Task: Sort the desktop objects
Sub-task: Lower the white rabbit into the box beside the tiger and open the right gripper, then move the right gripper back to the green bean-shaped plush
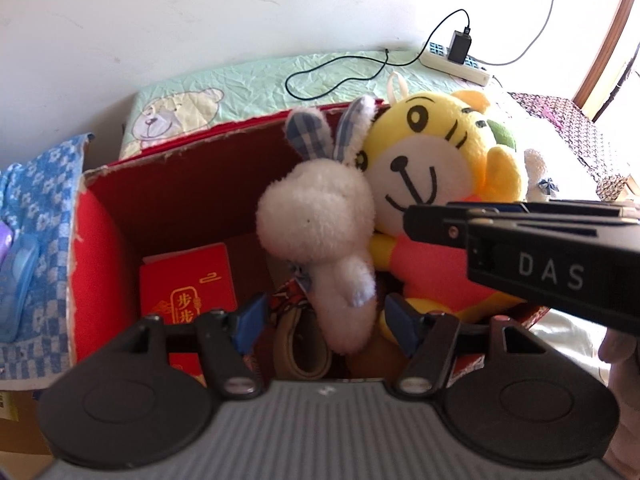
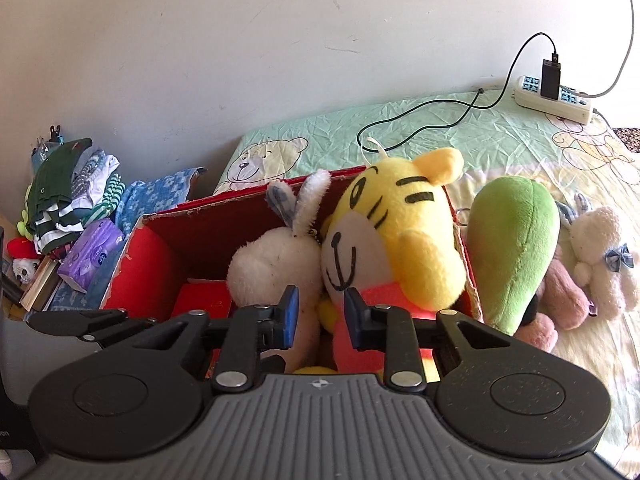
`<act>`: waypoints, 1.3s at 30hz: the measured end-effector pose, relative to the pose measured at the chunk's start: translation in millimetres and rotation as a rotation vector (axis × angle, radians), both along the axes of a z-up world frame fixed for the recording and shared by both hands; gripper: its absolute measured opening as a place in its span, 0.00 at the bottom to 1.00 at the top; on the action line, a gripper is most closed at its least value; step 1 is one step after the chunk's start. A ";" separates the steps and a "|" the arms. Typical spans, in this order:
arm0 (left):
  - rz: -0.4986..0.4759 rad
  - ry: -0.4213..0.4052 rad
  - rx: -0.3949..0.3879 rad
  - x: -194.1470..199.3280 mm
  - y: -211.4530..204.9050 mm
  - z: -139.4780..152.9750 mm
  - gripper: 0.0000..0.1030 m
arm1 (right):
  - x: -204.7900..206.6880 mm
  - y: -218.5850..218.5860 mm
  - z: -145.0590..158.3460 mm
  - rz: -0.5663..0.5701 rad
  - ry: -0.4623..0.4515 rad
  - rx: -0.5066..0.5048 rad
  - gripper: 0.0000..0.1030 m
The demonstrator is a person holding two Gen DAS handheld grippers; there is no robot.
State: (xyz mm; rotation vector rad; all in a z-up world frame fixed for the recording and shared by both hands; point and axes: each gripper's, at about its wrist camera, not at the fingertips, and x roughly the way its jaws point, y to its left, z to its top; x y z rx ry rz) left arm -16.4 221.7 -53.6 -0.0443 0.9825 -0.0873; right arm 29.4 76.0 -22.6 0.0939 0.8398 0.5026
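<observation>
Squishing easily, the white bunny plush (image 1: 320, 216) in the red box (image 1: 96, 236) looks light; left gripper (image 1: 322, 320) jaws parted around its body, right gripper (image 2: 318, 312) jaws narrow, empty.

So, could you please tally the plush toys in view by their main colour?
White: 2, the rabbit in the box and the bear on the bed
Yellow: 1, tiger
Green: 1
Pink: 1
Total: 5

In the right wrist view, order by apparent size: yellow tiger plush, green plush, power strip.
1. yellow tiger plush
2. green plush, somewhat smaller
3. power strip, smallest, though it lies farthest away
</observation>
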 end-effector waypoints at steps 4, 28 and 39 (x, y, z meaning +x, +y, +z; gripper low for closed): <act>0.014 -0.012 0.017 -4.6 -1.6 2.9 0.70 | -3.0 -5.0 -1.5 -0.008 0.005 0.002 0.27; 0.084 -0.017 0.079 -20.2 -15.6 10.7 0.75 | -17.6 -19.4 0.1 0.007 -0.011 0.016 0.27; 0.119 -0.024 0.055 -27.1 -13.7 14.7 0.66 | -23.9 -36.6 4.0 0.013 0.003 0.099 0.27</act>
